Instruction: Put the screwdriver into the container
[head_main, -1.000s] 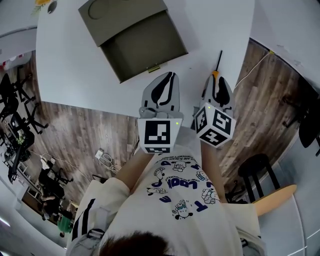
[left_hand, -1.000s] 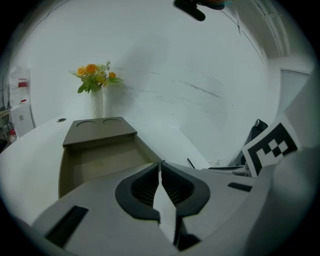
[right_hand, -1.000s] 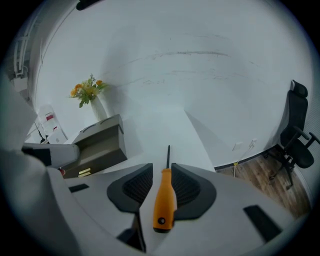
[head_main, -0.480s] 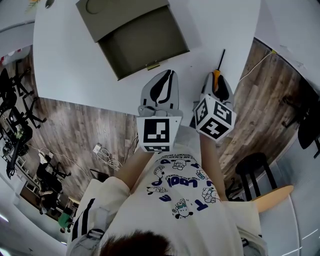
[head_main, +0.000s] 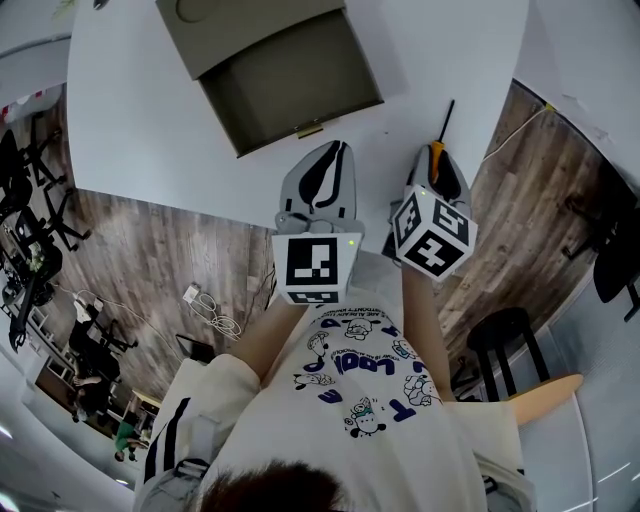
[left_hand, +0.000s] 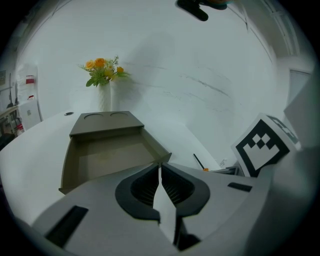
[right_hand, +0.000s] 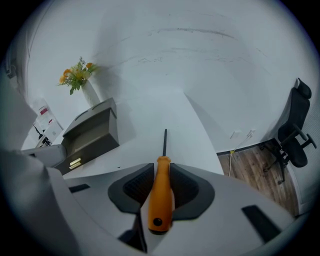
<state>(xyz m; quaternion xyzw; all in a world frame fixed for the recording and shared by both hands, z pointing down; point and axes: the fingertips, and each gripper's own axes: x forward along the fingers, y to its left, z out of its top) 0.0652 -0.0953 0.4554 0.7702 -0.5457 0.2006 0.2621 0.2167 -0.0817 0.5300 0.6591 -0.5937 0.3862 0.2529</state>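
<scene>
Head view, white worktop (head_main: 140, 120) above wood floor (head_main: 170, 250), my left tongs (head_main: 339, 148) closed empty, my right tongs (head_main: 437, 152) just closing, gripping the orange screwdriver (right_hand: 160, 192), open container (head_main: 290, 90) nearby.

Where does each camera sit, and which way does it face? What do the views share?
Head view: on the person's head, facing steeply down at table, container, left gripper, right gripper, own shirt.
Left gripper view: on the left gripper, along its shut jaws toward container and flowers.
Right gripper view: on the right gripper, along jaws that have just been closing on the screwdriver.
Shared: container in all three; flowers in both gripper views.
</scene>
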